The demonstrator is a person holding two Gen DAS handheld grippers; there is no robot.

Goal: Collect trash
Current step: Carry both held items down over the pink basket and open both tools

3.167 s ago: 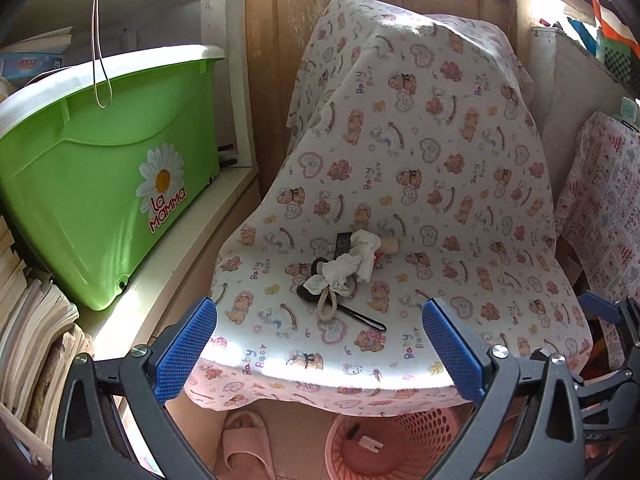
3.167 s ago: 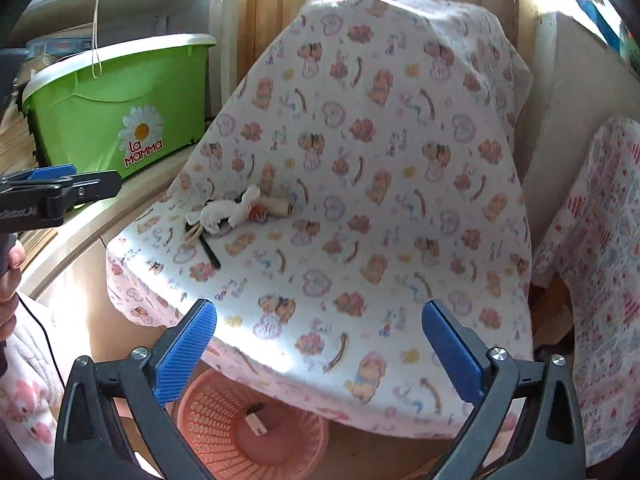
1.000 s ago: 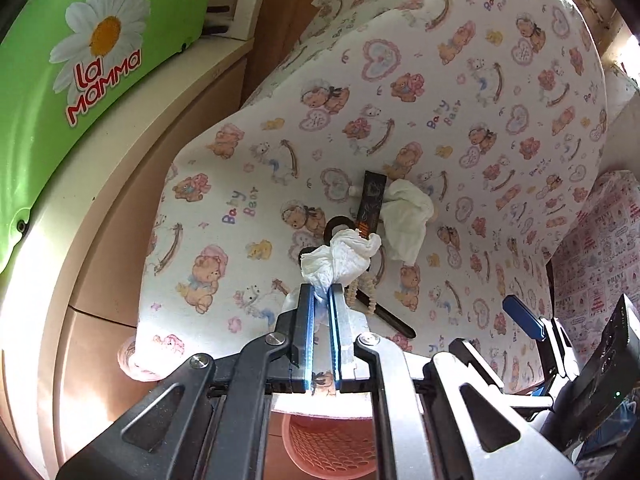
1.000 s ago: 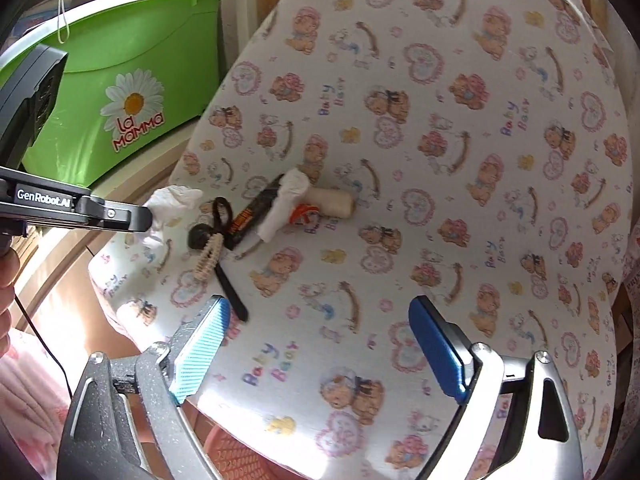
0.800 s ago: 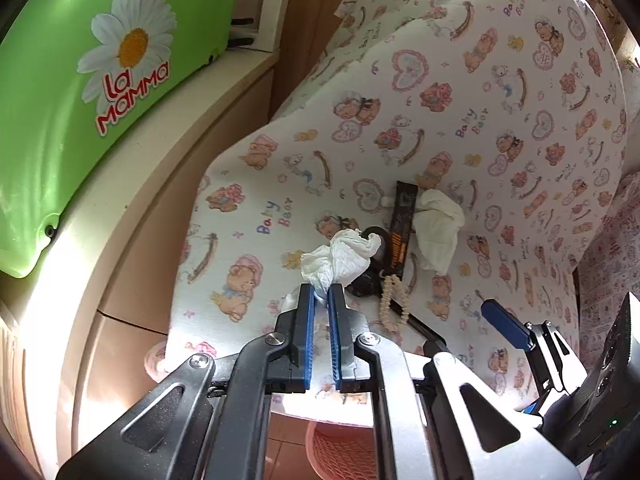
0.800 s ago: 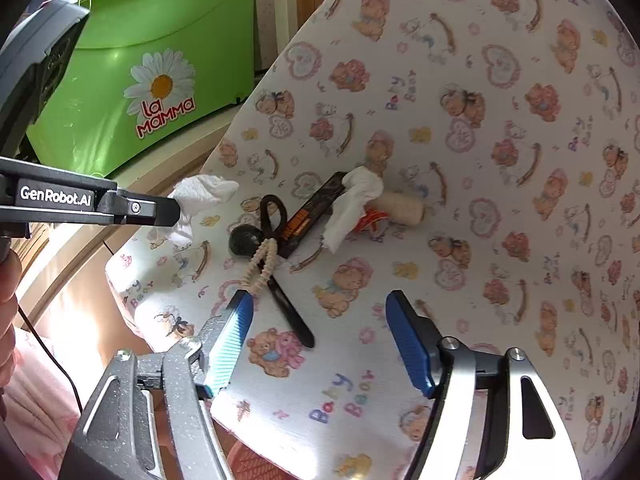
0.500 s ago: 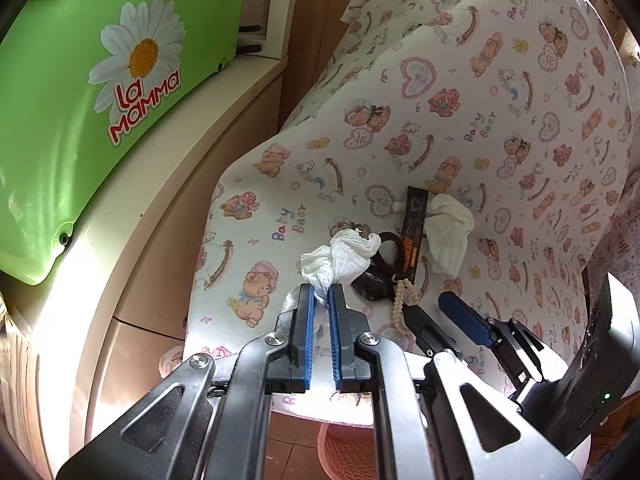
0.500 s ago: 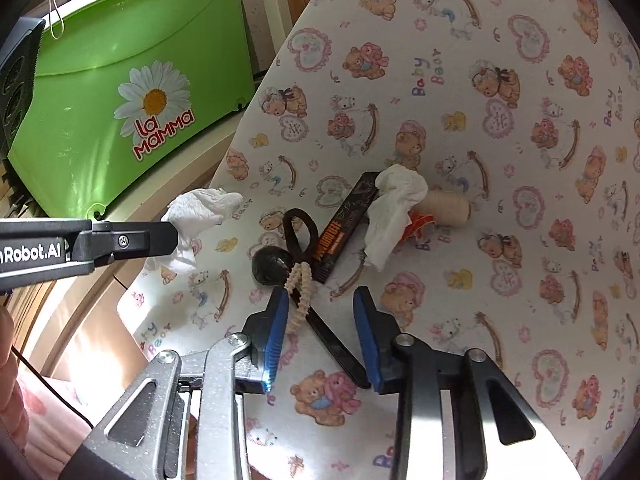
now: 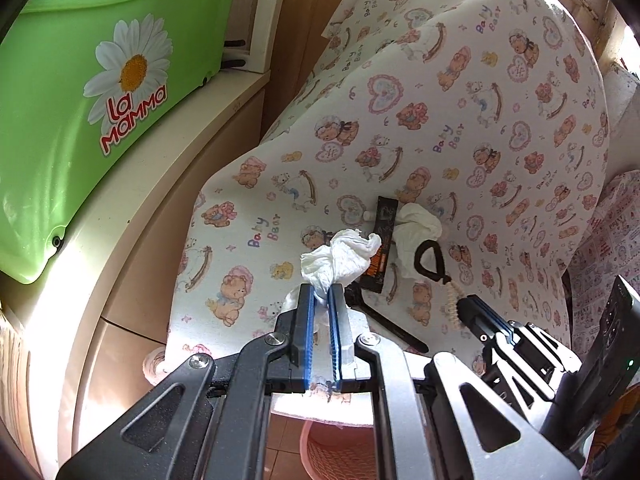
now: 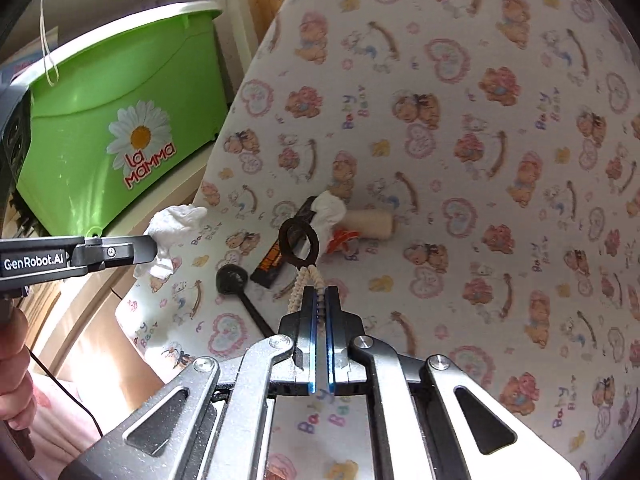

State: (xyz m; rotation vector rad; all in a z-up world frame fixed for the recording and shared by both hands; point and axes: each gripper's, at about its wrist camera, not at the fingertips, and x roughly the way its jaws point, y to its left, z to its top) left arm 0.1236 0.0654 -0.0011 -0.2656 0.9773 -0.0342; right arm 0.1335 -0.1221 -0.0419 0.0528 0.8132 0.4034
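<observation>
My left gripper (image 9: 320,300) is shut on a crumpled white tissue (image 9: 340,258) and holds it above the front left of the bear-print chair cover (image 9: 480,120). My right gripper (image 10: 319,296) is closing its jaws on a cream bead string (image 10: 306,280), and the pads press on the beads. A dark brown ring (image 10: 300,240) hangs on the string's far end. On the seat behind lie a second white tissue (image 10: 330,210), a black-and-orange wrapper (image 10: 276,260), a black spoon (image 10: 232,280) and a cream roll (image 10: 370,222).
A pink mesh basket (image 9: 340,452) stands on the floor under the seat's front edge. A green lidded bin (image 9: 80,120) sits on the cream ledge at the left. A hand (image 10: 12,360) holds the left gripper's handle.
The right gripper moved in toward the pile and went from wide open to shut on the bead string, which now lifts with its ring. The left gripper kept its hold on the tissue.
</observation>
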